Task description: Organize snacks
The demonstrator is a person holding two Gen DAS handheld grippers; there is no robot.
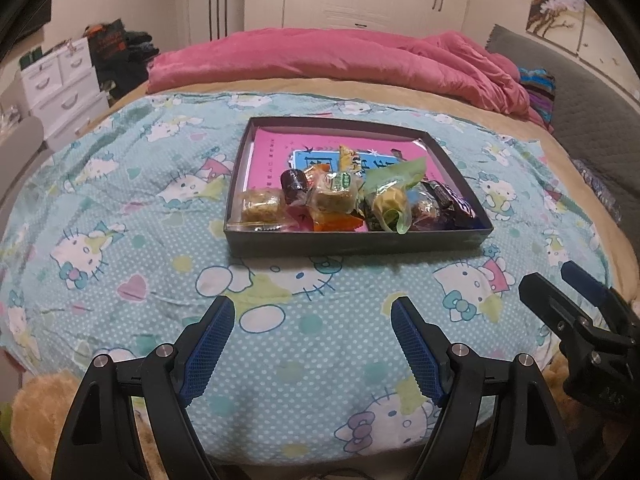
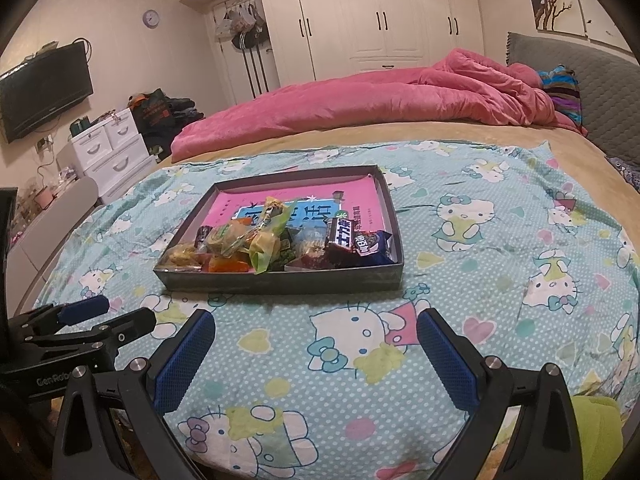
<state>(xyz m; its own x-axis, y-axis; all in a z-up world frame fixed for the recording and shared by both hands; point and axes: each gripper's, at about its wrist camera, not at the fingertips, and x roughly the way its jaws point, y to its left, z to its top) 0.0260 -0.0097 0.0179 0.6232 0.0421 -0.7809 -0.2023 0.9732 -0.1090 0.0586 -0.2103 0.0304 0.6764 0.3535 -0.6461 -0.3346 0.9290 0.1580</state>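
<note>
Both tools hang low over the near edge of the bed, and the dark shallow tray [image 1: 356, 240] of snacks lies straight ahead of them on the cartoon-cat blanket [image 1: 120, 208], well apart from either set of tips. The left gripper [image 1: 312, 344] has its jaws spread wide with nothing between them, only blanket showing in the gap; the right gripper [image 2: 316, 356] stands the same way, apart and empty. The tray's long side runs crosswise to both, with the wrapped snacks [image 1: 340, 196] heaped in a row along its near wall and the pink sheet bare at the back. From the left tool the tray sits slightly to its right; from the right tool, slightly to its left. The dark blue packet [image 2: 372, 244] at the right end looks nearer the right gripper, the pale square cake [image 1: 260, 204] at the left end nearer the left one.
</note>
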